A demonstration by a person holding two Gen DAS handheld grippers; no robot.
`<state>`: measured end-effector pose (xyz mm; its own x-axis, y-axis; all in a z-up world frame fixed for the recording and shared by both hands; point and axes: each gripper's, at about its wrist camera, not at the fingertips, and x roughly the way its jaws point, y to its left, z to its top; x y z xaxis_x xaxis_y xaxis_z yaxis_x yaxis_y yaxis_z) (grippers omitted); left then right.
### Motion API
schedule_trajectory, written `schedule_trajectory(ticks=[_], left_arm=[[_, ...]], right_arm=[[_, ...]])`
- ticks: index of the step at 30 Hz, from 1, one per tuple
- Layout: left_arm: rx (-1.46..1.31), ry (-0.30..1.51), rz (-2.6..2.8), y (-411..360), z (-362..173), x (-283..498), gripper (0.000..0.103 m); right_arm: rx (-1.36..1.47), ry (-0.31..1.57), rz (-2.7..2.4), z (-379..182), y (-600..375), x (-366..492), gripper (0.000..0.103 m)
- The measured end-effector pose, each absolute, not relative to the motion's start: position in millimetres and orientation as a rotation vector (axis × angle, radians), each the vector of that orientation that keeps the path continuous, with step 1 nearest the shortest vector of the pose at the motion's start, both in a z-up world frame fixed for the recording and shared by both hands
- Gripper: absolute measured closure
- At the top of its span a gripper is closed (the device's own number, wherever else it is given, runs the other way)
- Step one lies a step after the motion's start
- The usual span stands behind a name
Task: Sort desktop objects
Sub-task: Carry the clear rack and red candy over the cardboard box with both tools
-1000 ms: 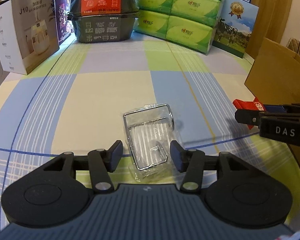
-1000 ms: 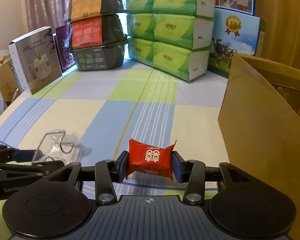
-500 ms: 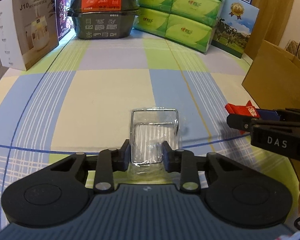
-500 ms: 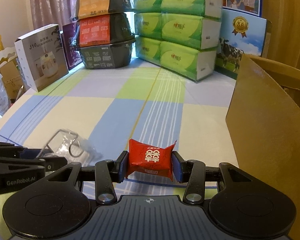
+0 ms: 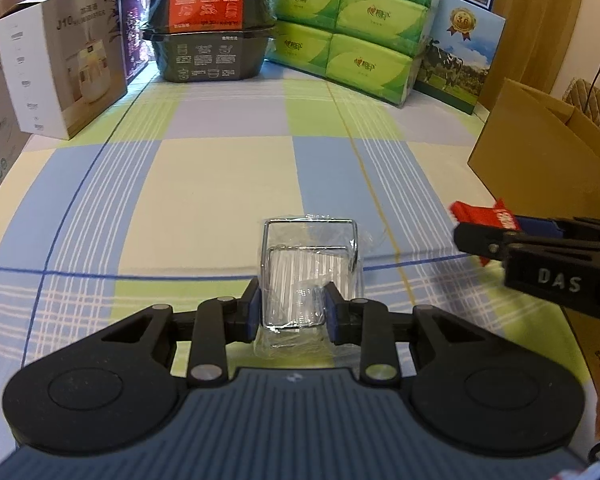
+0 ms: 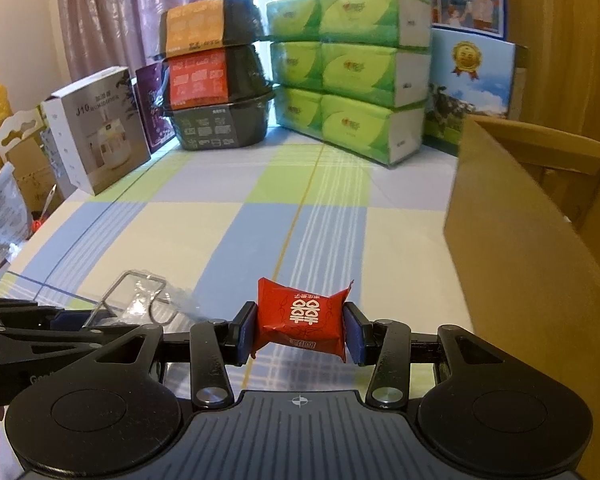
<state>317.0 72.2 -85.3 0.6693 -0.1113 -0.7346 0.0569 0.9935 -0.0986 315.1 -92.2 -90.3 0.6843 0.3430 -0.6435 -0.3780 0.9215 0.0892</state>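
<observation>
Left gripper [image 5: 292, 306] jaws pinch the bagged wire rack [image 5: 309, 270] at its near end, right gripper [image 6: 300, 334] jaws clamp the red candy packet [image 6: 300, 314] between them; risk: slick film lets the rack slip or pivot downward beyond the jaws.

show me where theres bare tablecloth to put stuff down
Free: the wide middle of the tablecloth, between the wrapped wire rack and the back row. Crowded: the back edge with the tissue packs, and the right side by the cardboard box.
</observation>
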Motion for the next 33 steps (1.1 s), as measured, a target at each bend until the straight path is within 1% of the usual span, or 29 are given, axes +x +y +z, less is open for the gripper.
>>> schedule_trajectory(ticks=[9,26,33], left_arm=[[-0.138,0.808,-0.089,67.8,-69.4,277.1,0.077],[-0.237,0.754,-0.047,52.3,-23.4,182.8,0.077],[-0.239,0.729,-0.054,39.5,-3.4,145.5,0.077]], right_arm=[[-0.037,0.720,0.397,-76.8,-114.1,263.1,0.061],[0.001,0.712,0.347,-54.5,-161.1,161.8,0.061],[0.015,0.714,0.320,-39.5,-175.1,127.8,0.061]])
